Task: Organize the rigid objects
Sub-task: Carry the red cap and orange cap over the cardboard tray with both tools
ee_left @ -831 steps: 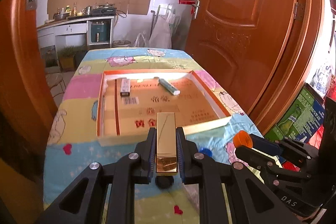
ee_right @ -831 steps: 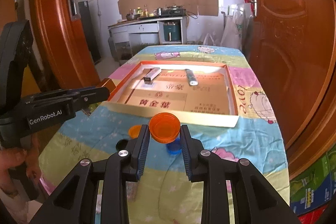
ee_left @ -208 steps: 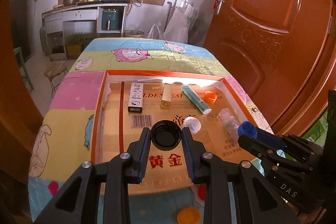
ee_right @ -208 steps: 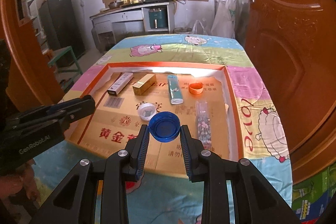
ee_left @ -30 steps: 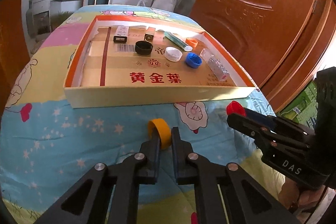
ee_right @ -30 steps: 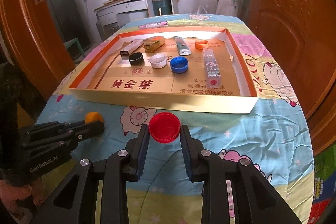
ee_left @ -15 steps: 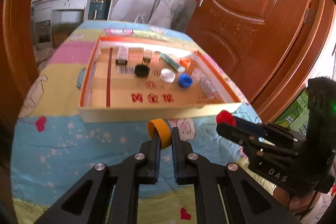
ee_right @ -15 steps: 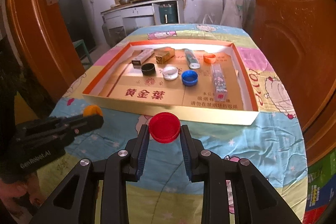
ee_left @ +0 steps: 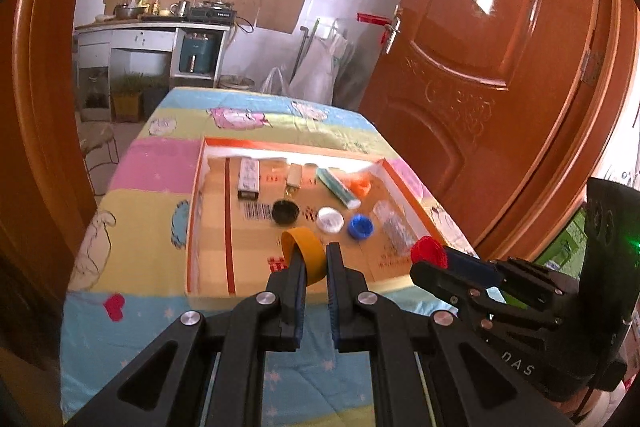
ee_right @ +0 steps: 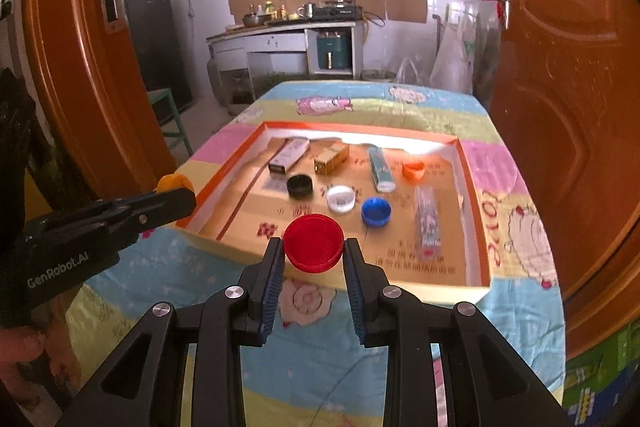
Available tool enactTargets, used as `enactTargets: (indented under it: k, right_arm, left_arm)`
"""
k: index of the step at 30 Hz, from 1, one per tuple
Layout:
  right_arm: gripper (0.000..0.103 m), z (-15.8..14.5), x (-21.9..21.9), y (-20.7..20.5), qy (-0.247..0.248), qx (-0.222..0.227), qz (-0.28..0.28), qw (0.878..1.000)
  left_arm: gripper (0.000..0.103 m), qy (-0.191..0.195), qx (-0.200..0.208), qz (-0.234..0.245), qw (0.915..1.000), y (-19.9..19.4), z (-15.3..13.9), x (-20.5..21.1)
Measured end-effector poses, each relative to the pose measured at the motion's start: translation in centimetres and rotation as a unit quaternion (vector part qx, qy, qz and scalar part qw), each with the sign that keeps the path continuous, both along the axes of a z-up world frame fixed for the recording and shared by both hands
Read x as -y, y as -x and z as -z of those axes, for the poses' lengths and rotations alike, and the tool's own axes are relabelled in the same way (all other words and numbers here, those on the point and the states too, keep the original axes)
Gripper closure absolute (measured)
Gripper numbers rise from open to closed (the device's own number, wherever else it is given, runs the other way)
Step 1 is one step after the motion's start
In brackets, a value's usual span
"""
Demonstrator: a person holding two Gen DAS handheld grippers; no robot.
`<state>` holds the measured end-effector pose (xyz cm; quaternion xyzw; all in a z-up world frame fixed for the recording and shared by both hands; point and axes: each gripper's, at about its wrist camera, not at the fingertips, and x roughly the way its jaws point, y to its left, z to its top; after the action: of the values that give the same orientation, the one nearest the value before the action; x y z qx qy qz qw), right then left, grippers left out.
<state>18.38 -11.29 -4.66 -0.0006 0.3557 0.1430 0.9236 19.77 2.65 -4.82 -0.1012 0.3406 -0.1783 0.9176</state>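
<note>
Higher now: caps [ee_left: 306, 251] [ee_right: 314, 242] between tongs [ee_left: 313, 269] [ee_right: 313, 259]

The left gripper's [ee_left: 313, 259] pads are covering the lower half of the yellow cap [ee_left: 304, 251], and its handles are running off the bottom edge. The red cap's [ee_right: 313, 242] underside is sitting out of sight, facing away from the right wrist camera. Print on the tray's [ee_right: 474, 219] cardboard floor is smearing, too blurred to read. The clear tube's [ee_right: 427, 223] contents are too small to tell. The person's hand [ee_right: 16, 355] is getting cut off at the left edge.
</note>
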Motion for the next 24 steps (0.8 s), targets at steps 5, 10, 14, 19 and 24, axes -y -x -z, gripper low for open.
enactTargets:
  k: [5,10,14,19,24]
  right_arm:
    - [0.073,-0.8,-0.1,-1.3,0.002,0.010,-0.003,1.000]
    - [0.073,-1.1,-0.2,-2.9,0.006,0.015,-0.006,1.000]
    - [0.073,-1.1,-0.5,-4.1,0.007,0.014,-0.011,1.000]
    - [0.073,-0.5,-0.9,-5.6,0.005,0.008,-0.016,1.000]
    - [0.072,0.4,-1.0,-6.9,0.001,-0.003,-0.019,1.000]
  left_arm:
    - [0.093,0.001,0.004,-0.011,0.9999,-1.5,-0.8,-0.3]
    - [0.093,0.007,0.006,-0.021,0.9997,-2.8,-1.1,-0.9]
    - [0.093,0.006,0.000,-0.028,0.9996,-4.0,-0.8,-1.2]
    - [0.093,-0.004,-0.013,-0.042,0.9990,-5.5,0.2,-1.2]
    - [0.093,-0.019,-0.023,-0.057,0.9979,-6.6,1.1,-1.2]
